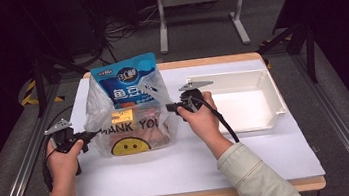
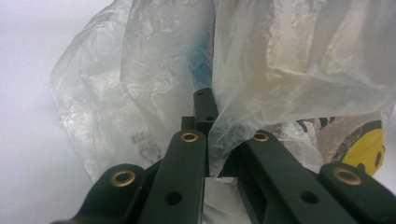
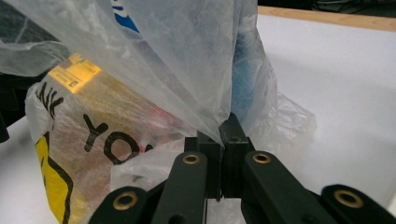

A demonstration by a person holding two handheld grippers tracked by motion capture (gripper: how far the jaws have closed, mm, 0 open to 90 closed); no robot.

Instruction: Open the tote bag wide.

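Bench (image 1: pixel 191 166) white, bag mid-left of it | tray (image 1: pixel 266 84) right of bag | plastic bag (image 1: pixel 131 128) thin, crinkly, slippery, light; grip bunched rim film | blue pouch (image 1: pixel 130 81) upright inside bag | left gripper (image 1: pixel 86 135) fingers (image 2: pixel 187 154) pinched on bag's left edge | right gripper (image 1: pixel 169 107) fingers (image 3: pixel 233 135) clamped on bag's right edge

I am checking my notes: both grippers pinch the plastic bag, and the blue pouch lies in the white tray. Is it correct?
Not quite. The blue pouch stands inside the plastic bag, not in the white tray, as the high view shows. Both the left gripper and right gripper do pinch it.
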